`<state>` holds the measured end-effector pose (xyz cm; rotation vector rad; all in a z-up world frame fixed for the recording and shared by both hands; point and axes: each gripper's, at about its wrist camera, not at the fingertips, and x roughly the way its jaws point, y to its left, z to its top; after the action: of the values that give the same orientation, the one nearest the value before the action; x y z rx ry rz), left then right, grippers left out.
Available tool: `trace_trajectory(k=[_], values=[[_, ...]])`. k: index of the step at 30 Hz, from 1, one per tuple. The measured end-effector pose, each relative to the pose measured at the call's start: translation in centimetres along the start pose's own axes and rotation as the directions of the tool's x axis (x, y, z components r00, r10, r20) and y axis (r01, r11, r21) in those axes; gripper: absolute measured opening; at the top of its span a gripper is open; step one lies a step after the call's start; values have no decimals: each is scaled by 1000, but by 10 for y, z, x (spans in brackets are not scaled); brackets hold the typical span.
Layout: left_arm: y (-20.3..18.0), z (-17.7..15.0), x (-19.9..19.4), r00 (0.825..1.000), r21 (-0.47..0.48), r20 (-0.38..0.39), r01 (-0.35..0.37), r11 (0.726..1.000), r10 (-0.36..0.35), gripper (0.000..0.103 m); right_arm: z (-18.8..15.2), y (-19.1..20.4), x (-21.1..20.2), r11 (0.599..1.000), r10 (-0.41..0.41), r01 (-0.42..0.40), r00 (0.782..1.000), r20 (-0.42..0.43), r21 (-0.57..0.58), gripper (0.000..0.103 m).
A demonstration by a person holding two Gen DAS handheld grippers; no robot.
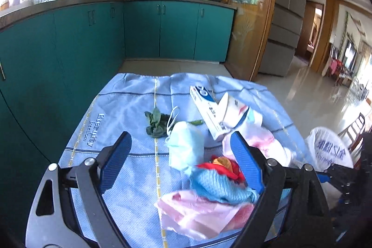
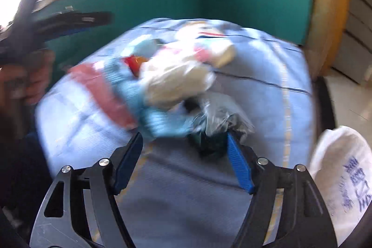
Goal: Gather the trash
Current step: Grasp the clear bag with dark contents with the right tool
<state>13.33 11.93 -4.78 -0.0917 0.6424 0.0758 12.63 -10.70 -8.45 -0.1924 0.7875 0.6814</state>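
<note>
Left gripper (image 1: 181, 150): black angular linkage arms are seen, each carrying a flat finger faced with a ribbed blue pad (image 1: 246, 162). Round silver pivot screws (image 1: 89, 161) are set at the joints. A grey plate with a rounded triangular cut-out (image 1: 45, 199) is noted at the left side.

Right gripper (image 2: 184, 152): the same build is recorded, with black arms, ribbed blue pads (image 2: 239, 169), silver pivot screws (image 2: 104, 162) and a triangular cut-out (image 2: 54, 201). A narrow slot is visible in the right-hand arm.

A dark sleeve (image 2: 21, 155) is seen, heavily blurred.
</note>
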Motion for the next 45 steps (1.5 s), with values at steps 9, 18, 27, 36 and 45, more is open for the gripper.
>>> trace_trajectory(k=[9,18,27,36,45], values=[[-11,-26,-4,991,147,-84,112,983,-100,87,5,-24,0,981,-163,153,984,75,123,78],[-36,-60,-9,938,255,-241,309,916,-249,74,9,-27,34,976,-154,149,988,21,159,74],[-49,-85,-30,902,346,-301,406,846,-309,61,0,-36,14,978,-134,123,990,51,171,55],[-39,-70,-49,886,288,-214,459,840,-411,85,-9,-50,-1,971,-162,153,986,32,185,59],[-47,-98,-6,905,336,-366,347,876,-218,86,-11,-45,10,963,-203,200,979,-1,178,67]])
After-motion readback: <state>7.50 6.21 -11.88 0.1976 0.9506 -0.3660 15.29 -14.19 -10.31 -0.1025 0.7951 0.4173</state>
